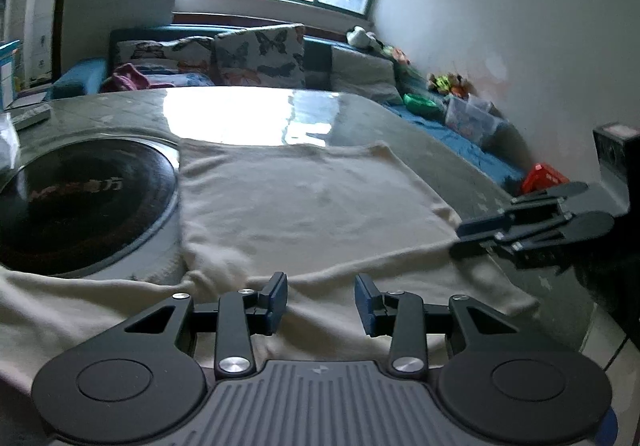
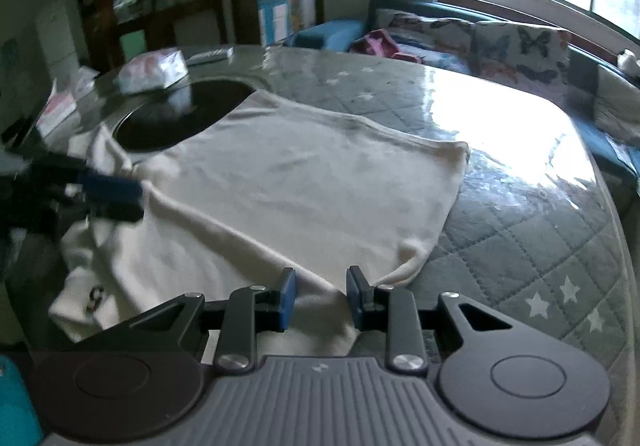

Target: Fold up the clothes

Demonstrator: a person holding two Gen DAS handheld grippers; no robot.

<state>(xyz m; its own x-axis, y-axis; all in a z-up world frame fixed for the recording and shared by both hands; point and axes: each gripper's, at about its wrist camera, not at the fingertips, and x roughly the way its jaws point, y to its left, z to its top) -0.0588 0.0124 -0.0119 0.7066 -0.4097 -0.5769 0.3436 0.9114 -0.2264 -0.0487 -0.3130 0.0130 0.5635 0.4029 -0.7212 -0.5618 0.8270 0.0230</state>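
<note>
Lying spread on the quilted tabletop point(image 2: 520, 230), the cream garment point(image 1: 304, 202) looks soft, light and limp, best pinched at its near hem, where left tongs point(image 1: 321, 300) and right tongs point(image 2: 321, 296) stand part-open, gripping nothing.

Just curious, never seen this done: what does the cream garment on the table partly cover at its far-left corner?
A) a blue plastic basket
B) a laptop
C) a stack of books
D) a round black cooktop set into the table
D: the cream garment lies with one edge over the round black cooktop sunk into the table.
</note>
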